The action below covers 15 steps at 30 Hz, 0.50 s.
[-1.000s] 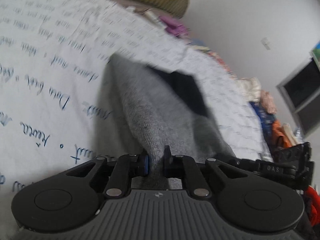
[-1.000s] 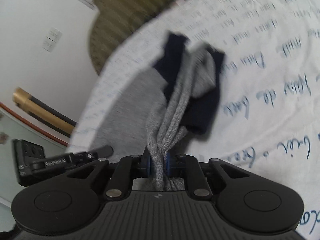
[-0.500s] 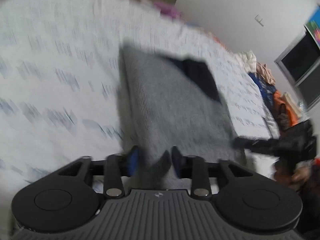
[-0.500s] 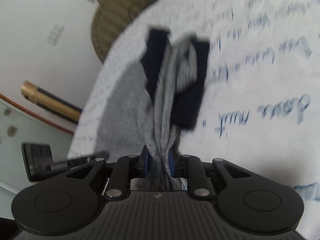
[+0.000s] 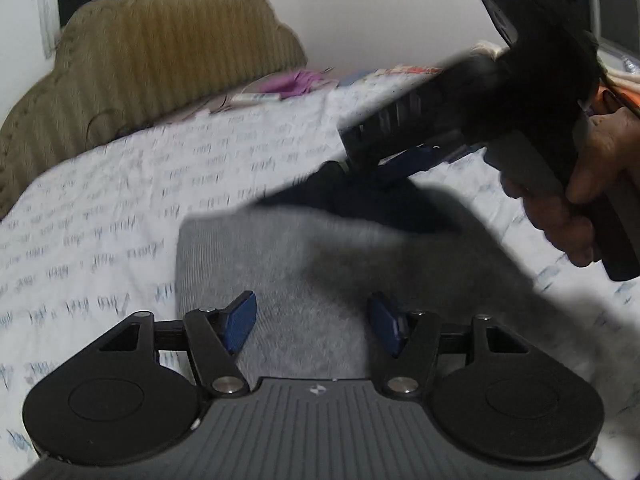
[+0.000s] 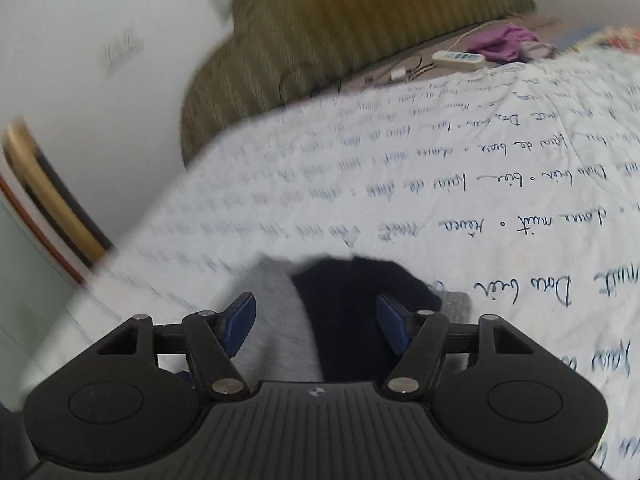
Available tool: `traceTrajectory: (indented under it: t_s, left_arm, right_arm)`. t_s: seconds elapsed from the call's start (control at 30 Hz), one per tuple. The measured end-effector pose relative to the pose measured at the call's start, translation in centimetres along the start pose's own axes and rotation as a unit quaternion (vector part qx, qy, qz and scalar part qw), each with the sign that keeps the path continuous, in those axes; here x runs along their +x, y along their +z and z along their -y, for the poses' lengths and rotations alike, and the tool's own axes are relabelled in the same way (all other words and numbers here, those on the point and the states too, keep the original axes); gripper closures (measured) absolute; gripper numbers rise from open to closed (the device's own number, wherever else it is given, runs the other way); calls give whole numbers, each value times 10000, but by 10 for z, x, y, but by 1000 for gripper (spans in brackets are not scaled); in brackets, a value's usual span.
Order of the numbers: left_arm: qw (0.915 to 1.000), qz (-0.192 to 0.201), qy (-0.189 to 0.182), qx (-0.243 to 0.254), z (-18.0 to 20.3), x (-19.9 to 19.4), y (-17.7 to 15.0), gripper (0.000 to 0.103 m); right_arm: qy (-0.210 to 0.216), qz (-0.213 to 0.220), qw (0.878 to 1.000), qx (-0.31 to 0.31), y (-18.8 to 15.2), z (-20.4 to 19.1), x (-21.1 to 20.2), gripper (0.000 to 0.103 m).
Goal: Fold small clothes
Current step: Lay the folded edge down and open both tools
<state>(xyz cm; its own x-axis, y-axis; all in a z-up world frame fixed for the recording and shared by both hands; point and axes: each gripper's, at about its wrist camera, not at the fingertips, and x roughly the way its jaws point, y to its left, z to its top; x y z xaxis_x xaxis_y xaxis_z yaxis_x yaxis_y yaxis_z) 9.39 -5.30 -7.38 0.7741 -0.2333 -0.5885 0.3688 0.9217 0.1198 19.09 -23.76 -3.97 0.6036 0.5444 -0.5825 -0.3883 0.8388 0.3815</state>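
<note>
A small grey garment (image 5: 304, 272) with a dark navy band (image 5: 360, 200) lies flat on the white bedsheet (image 5: 120, 216) printed with blue script. My left gripper (image 5: 312, 320) is open, its blue pads either side of the grey cloth's near edge. In the right wrist view the garment (image 6: 276, 320) and its navy part (image 6: 352, 312) lie under my right gripper (image 6: 316, 324), which is open. The right gripper's body (image 5: 500, 92) and the hand holding it hang over the navy end in the left wrist view.
An olive ribbed headboard cushion (image 5: 160, 56) stands at the bed's far end. A purple cloth (image 6: 504, 42) and a white remote (image 6: 456, 58) lie near it. More clothes are piled at the right edge (image 5: 624, 84). A white wall (image 6: 100, 40) is at the left.
Both grippers were shut on the grey garment and held it up. Both have opened and let it go, and it now lies flat on the sheet.
</note>
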Motion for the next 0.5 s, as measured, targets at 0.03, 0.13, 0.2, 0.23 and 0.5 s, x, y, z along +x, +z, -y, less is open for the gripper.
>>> traceTrajectory:
  t_s: [0.03, 0.13, 0.2, 0.23, 0.5]
  left_arm:
    - [10000, 78, 5, -6, -1, 0, -6, 34]
    - [9996, 41, -89, -250, -7, 1, -13, 34]
    - [9997, 96, -91, -199, -8, 4, -16, 33]
    - [9997, 110, -102, -208, -9, 5, -17, 33]
    - [9967, 300, -327, -681, -27, -45, -8, 42]
  right_arm:
    - [-314, -188, 9991, -211, -7, 1, 11, 38]
    - [-747, -33, 9955, -582, -36, 20, 18, 36]
    - [-644, 207, 9968, -425, -48, 26, 13, 36]
    - [-732, 215, 9955, -556, -50, 21, 13, 35]
    - [-661, 417, 9969, 89, -35, 17, -27, 32]
